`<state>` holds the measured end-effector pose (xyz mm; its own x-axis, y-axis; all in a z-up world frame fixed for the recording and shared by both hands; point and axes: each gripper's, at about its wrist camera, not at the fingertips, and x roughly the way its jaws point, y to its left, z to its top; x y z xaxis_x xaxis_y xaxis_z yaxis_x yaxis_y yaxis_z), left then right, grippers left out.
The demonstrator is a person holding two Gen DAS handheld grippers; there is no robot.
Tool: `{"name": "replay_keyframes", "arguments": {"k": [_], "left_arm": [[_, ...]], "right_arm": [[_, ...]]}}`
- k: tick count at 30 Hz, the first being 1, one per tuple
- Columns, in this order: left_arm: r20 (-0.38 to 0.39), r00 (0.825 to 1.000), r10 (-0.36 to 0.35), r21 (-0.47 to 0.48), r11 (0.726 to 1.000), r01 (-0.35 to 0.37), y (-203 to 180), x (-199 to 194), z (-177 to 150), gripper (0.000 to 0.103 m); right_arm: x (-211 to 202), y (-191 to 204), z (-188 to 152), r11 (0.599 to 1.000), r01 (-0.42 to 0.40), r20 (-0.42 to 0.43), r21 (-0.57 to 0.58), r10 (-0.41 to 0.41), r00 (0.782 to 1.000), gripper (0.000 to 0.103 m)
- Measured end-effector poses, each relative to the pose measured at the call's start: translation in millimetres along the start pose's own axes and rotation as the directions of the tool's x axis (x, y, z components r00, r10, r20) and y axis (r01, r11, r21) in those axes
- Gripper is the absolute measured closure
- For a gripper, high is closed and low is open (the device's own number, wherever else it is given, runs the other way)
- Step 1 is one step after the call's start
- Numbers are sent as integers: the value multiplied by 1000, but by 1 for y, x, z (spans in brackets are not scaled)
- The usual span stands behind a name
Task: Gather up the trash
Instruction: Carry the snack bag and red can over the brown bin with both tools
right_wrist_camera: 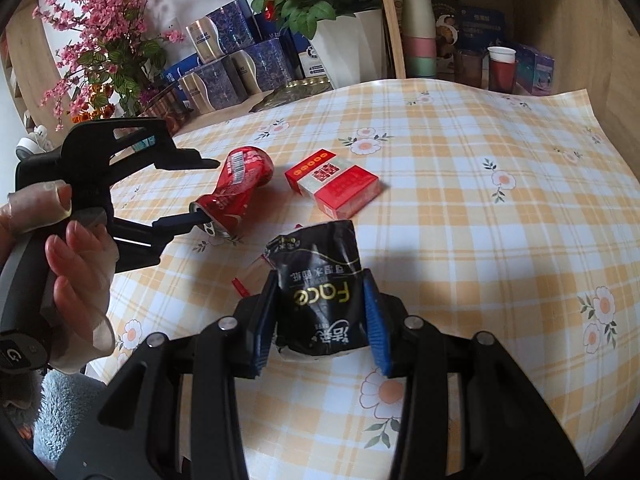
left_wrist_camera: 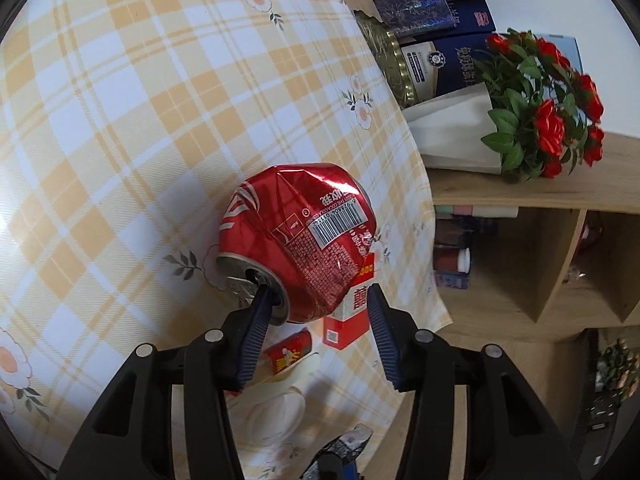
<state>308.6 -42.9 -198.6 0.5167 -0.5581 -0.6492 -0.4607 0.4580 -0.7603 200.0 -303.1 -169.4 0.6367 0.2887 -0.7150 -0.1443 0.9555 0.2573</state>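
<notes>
The left gripper point(left_wrist_camera: 316, 304) has one finger hooked into the mouth of the crushed red can point(left_wrist_camera: 296, 240), the other outside its wall: jaws half-narrowed on it, mid-bench. The right gripper point(right_wrist_camera: 320, 320) holds a black tissue packet point(right_wrist_camera: 320, 288). Better to lift the can straight up, keeping the pinch firm. The cigarette box point(right_wrist_camera: 332, 184) lies just beside; open cloth stretches rightward.
</notes>
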Motion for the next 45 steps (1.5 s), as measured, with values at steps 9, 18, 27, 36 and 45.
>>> {"name": "replay_keyframes", "arguments": {"k": [9, 18, 27, 36, 45], "left_arm": [[24, 999, 48, 68, 996, -49, -4, 1, 5, 66], [41, 998, 39, 209, 977, -46, -2, -11, 14, 84], [41, 998, 45, 547, 835, -60, -6, -63, 9, 85], [-24, 997, 69, 664, 747, -36, 20, -115, -19, 85], [-85, 995, 56, 749, 662, 26, 35, -159, -68, 85]], "right_arm": [[0, -4, -2, 1000, -13, -4, 18, 13, 1000, 61], [-7, -5, -3, 1000, -11, 7, 20, 10, 1000, 61], [-29, -4, -5, 999, -22, 32, 48, 20, 999, 61], [-46, 24, -24, 999, -40, 12, 35, 39, 999, 61], [-84, 57, -48, 999, -49, 18, 22, 48, 999, 61]]}}
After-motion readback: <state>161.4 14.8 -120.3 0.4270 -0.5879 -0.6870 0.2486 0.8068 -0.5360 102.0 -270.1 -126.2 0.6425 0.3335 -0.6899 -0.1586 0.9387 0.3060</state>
